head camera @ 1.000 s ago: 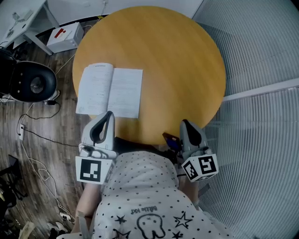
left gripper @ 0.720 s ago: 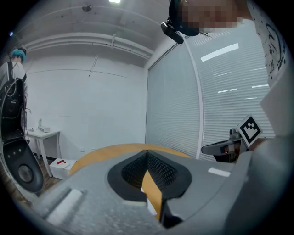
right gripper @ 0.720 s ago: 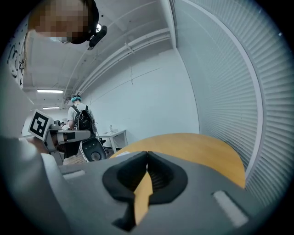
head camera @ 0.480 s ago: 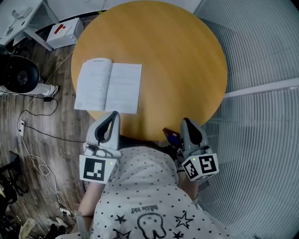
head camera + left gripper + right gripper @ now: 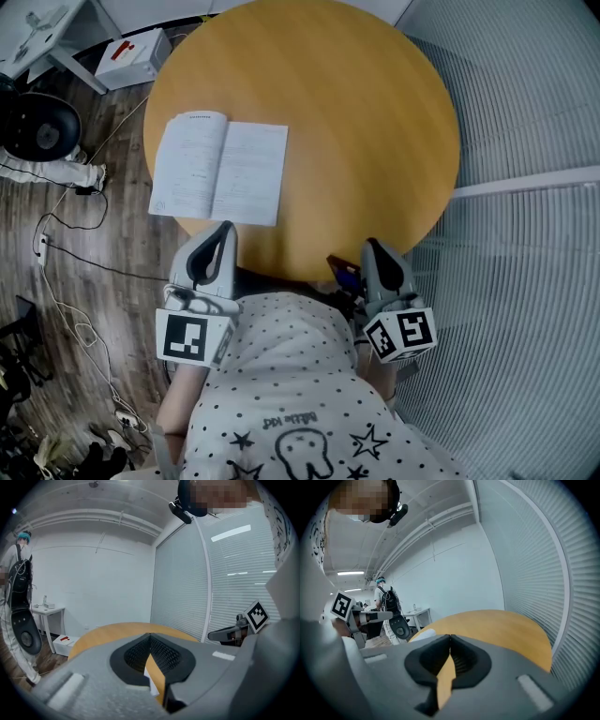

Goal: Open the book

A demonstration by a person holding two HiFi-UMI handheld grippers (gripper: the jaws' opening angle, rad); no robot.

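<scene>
Unmoved: L gripper (image 5: 222, 229), R gripper (image 5: 372, 245) closed

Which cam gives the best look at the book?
Head view: the book lies open on the table, with both pages fully in sight. The left gripper view catches only a white sliver low in the frame. The right gripper view shows a pale scrap at the table's edge, hardly readable.
</scene>
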